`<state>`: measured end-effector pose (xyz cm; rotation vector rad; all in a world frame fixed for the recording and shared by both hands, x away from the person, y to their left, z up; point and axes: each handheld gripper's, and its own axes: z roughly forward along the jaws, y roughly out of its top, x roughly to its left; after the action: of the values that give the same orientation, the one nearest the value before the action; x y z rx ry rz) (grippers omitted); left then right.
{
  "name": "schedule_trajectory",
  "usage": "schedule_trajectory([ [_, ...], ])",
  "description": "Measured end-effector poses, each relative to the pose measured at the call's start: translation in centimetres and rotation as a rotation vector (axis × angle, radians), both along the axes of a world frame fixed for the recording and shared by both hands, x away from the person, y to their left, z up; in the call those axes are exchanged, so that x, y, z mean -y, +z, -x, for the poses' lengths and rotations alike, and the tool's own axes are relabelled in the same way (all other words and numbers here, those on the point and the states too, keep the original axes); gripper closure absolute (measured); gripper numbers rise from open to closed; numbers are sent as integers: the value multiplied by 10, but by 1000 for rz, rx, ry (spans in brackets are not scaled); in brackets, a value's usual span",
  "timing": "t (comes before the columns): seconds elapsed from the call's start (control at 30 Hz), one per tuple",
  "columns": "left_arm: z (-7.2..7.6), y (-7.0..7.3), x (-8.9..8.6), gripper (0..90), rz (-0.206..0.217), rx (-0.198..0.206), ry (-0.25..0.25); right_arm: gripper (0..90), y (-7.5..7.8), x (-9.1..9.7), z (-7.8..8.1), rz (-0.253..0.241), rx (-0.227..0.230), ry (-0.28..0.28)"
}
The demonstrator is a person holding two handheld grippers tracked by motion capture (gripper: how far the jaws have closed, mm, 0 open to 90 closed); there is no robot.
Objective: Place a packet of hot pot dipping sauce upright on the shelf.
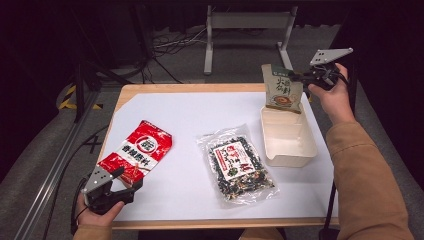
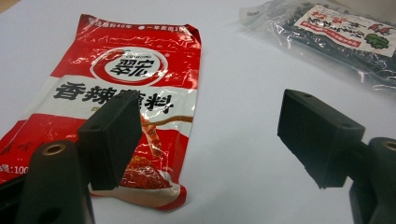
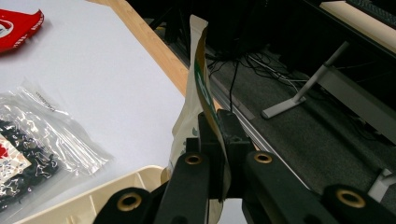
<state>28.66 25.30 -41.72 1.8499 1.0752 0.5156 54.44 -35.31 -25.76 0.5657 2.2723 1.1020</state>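
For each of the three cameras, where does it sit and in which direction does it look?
High view: above the near table edge, looking forward and down; both hands and sleeves show.
Left gripper view: on the left gripper, facing the red packet; fingers open.
Right gripper view: on the right gripper, fingers clamping the green pouch.
Shared: the seaweed bag appears in all three.

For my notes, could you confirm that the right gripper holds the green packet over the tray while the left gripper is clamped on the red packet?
Not quite: the left gripper is open beside the red packet, as the left gripper view shows. The rest stands.
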Motion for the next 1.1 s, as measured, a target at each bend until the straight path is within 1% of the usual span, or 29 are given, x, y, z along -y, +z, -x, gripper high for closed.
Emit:
schedule_trajectory([
  [0.23,0,0,0,224,-2,-1,-2,888,-8,-6,-6,21,-9,10],
  [0.3,0,0,0,224,0,-1,0,888,-9,-7,-7,26,-13,9],
  [0.5,-1,0,0,224,3,0,-3,886,-11,-14,-7,30,-15,29],
  [0.53,-1,0,0,224,2,-1,-5,886,-12,-16,-7,42,-25,38],
  [0.6,-1,0,1,223,2,-2,-7,884,-15,-18,-6,48,-36,51],
  [0.73,-2,0,1,223,0,2,-10,883,-19,-19,-6,45,-49,57],
  [0.9,-5,0,3,223,1,-3,-16,876,-25,-15,-5,52,-64,43],
  [1.0,-6,0,4,223,5,-6,-19,877,-29,-9,-4,37,-72,21],
  [1.1,-8,0,6,223,3,-4,-25,876,-33,-4,-3,39,-80,-3],
])
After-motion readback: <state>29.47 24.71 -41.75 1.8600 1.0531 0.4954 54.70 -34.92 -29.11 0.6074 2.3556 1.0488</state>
